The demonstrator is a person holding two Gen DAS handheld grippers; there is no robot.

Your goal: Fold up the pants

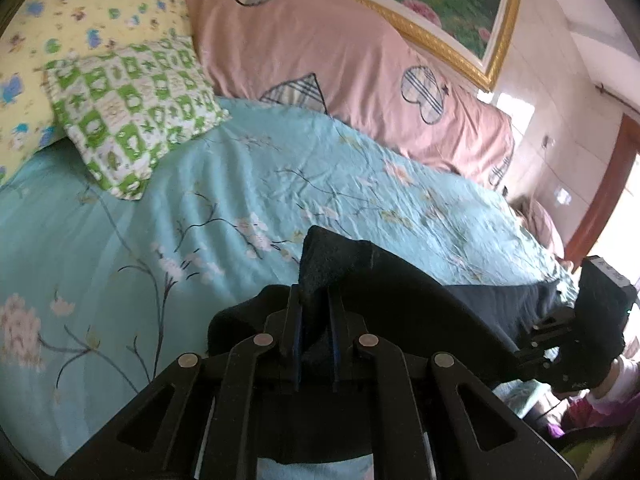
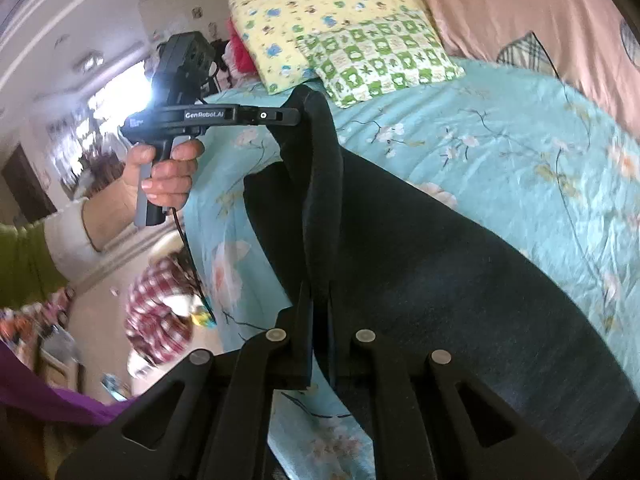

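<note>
Dark navy pants (image 2: 432, 264) hang in a lifted span over the turquoise floral bedspread (image 2: 520, 152). My left gripper (image 1: 316, 300) is shut on one edge of the pants (image 1: 400, 296); it also shows in the right wrist view (image 2: 298, 116), held in a hand, pinching the fabric's top corner. My right gripper (image 2: 319, 312) is shut on the other end of the same edge. In the left wrist view the right gripper's body (image 1: 576, 332) shows at the far right beside the cloth.
A green checked pillow (image 1: 132, 116) and a yellow patterned pillow (image 1: 80, 20) lie at the bed's head. A pink quilt (image 1: 340, 52) runs along the wall. Bedspread (image 1: 120, 240) stretches ahead. Floor clutter (image 2: 160, 312) lies beside the bed.
</note>
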